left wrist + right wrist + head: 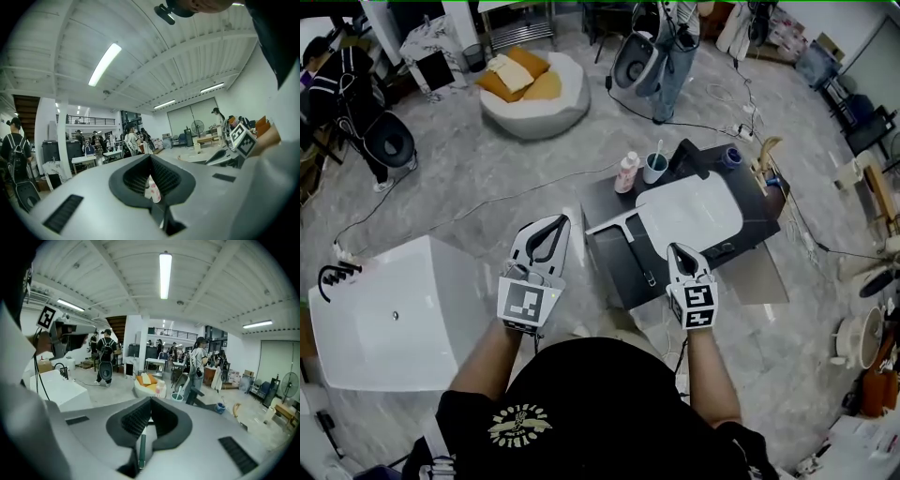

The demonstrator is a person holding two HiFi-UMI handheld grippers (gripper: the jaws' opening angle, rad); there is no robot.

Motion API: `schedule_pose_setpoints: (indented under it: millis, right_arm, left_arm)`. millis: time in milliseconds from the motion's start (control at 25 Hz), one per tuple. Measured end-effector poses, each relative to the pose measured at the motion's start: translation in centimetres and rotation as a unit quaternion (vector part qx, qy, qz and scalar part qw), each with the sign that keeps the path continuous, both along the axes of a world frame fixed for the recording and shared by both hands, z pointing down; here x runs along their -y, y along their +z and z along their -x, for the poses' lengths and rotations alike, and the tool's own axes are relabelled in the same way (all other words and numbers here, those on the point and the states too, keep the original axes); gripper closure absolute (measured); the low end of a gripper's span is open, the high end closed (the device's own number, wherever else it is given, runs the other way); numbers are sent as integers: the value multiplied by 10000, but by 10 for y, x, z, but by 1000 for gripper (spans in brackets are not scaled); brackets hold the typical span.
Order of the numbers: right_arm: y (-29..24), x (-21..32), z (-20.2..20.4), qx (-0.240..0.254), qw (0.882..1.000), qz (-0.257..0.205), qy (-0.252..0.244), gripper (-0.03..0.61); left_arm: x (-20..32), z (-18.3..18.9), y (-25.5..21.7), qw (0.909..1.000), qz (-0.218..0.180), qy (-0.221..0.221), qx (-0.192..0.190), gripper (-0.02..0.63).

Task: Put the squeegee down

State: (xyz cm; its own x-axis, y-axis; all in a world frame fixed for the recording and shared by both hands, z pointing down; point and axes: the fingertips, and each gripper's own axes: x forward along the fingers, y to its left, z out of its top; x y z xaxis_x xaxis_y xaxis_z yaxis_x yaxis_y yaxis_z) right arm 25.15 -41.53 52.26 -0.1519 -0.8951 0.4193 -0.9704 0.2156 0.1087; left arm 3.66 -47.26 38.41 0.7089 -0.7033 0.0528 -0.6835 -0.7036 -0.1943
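The squeegee, white blade and thin black handle, lies flat on the dark low table, just left of a white oval tray. My right gripper hovers a little to the right of the handle, raised above the table, its jaws shut with nothing in them. My left gripper is held off the table's left edge, also shut and empty. In the right gripper view the jaws meet, with only a narrow slit between them. The left gripper view shows the same closed jaws.
A pink bottle, a teal cup with a brush and a blue roll stand at the table's far side. A white sink cabinet is to the left. A beanbag and a standing person lie beyond; cables cross the floor.
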Motion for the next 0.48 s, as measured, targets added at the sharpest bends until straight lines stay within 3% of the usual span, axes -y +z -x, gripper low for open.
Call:
schedule_pose_setpoints:
  millis: [120,280,480]
  right_arm:
    - [-39,-10,4,-124,9996,-252,-1,551]
    - [-81,-25,7,-277,9979,-590,46,551]
    - [-111,-44,14,-285,9958,-868,87,551]
  left_arm:
    - [-7,6,0,10000,20,-52,72,591]
    - [-16,5,-11,9998,-89,24,-148,591]
    - [-33,1,-9,9997,-71,193,-122,591]
